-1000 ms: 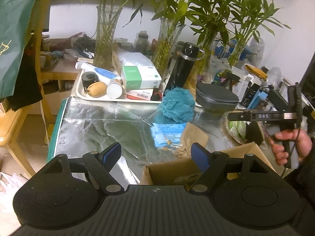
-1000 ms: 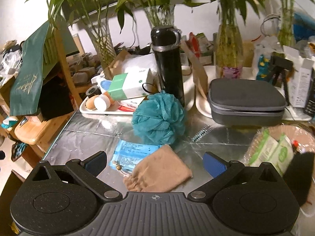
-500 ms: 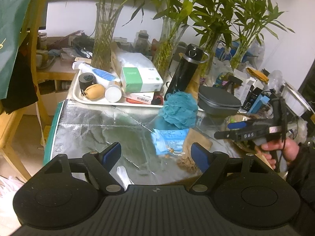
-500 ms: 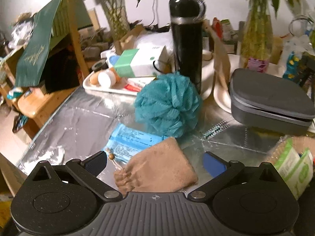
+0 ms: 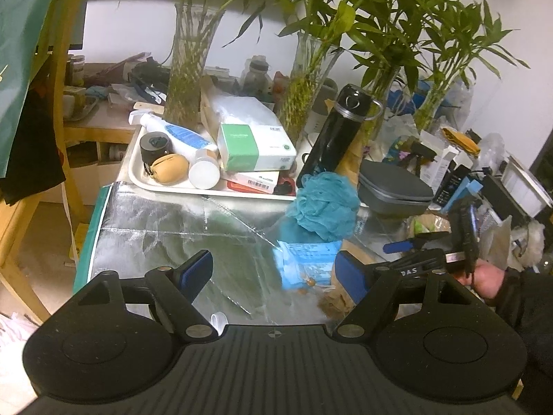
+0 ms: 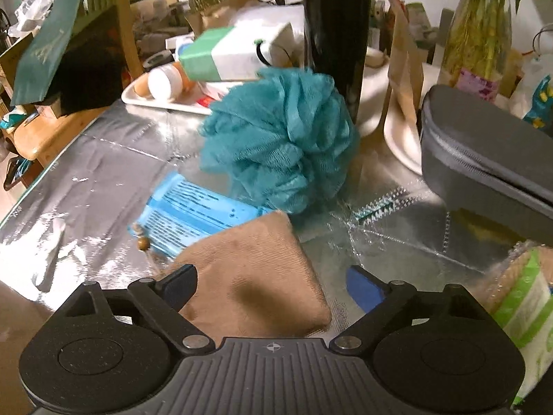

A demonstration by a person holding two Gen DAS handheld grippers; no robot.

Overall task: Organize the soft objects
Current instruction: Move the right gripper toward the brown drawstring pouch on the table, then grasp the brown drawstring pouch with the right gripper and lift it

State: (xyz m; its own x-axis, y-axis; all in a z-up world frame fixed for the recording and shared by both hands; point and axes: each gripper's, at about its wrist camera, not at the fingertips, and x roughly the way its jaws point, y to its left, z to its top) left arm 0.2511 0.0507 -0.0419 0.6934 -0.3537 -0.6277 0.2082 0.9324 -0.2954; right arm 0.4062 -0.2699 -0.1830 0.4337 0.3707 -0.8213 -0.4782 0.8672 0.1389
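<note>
A: Going left to right, what sits around the work area?

B: At the far left of the desk [image 5: 145, 228], which is covered in silver foil, there is a white tray [image 5: 136, 173] holding a spray bottle, a dark jar and a green-and-white box [image 5: 255, 147]. Right of it stands a tall black flask [image 5: 337, 129], then a grey zip case [image 5: 394, 185], with glass vases of bamboo behind them all.

A: And the soft things?

B: A teal mesh bath pouf [image 6: 280, 138] sits in front of the flask, touching its base. Just before it lies a flat blue packet [image 6: 193, 214], and a tan drawstring pouch [image 6: 255, 276] overlaps the packet's near edge. The pouch looks limp and slightly dented in the middle.

A: The claws?

B: The left claw [image 5: 273, 271] hangs wide apart over bare foil, nothing between its blue pads. The right claw [image 6: 273, 285] straddles the pouch; its jaws are closing, though the blur makes it hard to say, and I think the pads are not yet pressing the cloth. From the left wrist view a hand [image 5: 484, 278] grips its handle at the right.

A: Changed from a second ago?

B: The right claw has dropped closer, so the pouch now fills its gap, and the cardboard box has left the left view.
</note>
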